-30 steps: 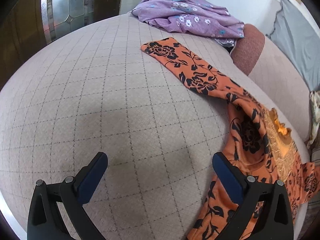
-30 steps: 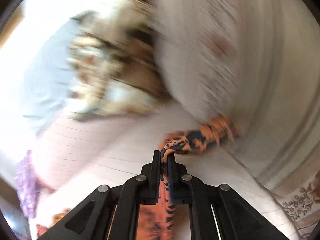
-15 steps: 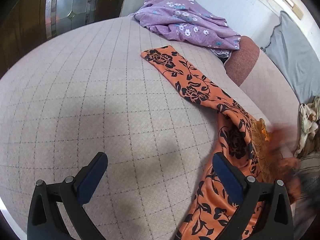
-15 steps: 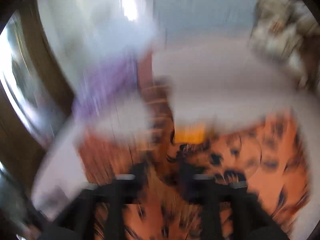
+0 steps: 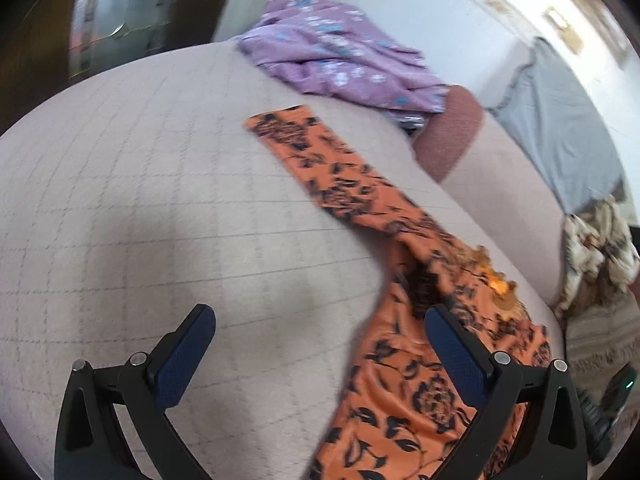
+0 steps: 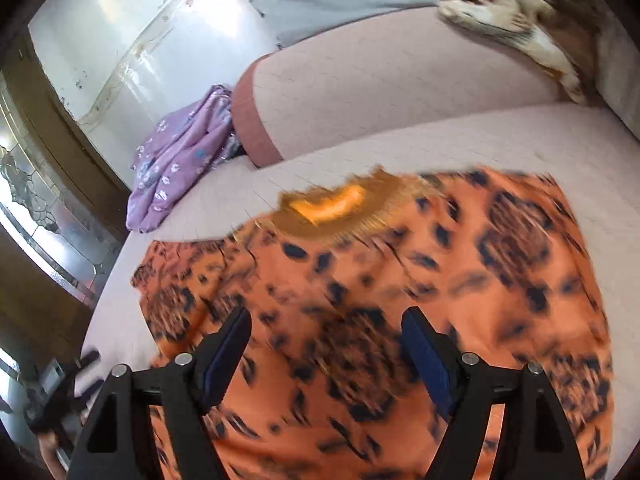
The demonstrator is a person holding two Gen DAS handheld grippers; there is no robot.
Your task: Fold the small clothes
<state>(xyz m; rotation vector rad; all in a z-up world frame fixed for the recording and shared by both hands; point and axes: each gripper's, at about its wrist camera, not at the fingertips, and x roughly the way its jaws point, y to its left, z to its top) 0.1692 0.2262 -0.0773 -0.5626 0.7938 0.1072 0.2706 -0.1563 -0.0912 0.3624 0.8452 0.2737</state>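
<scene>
An orange top with a black flower print point(image 5: 404, 380) lies on the quilted beige bed point(image 5: 140, 208). One long sleeve point(image 5: 320, 160) stretches toward the far side. In the right wrist view the top point(image 6: 400, 280) lies spread flat, its gold embroidered neckline point(image 6: 336, 208) at the far edge. My left gripper point(image 5: 320, 344) is open and empty, hovering over the bed at the top's left edge. My right gripper point(image 6: 326, 344) is open and empty above the top's body.
A purple flowered garment point(image 5: 340, 64) lies crumpled at the bed's far side, also in the right wrist view point(image 6: 180, 156). A pink bolster point(image 5: 452, 132) and a grey pillow point(image 5: 560, 120) lie to the right. A cream and brown cloth point(image 6: 516, 16) sits by the bolster.
My right gripper was shut on the orange top, swung fast, and now stands open above it. The top now lies spread flat. My left gripper shifted slightly, still open.
</scene>
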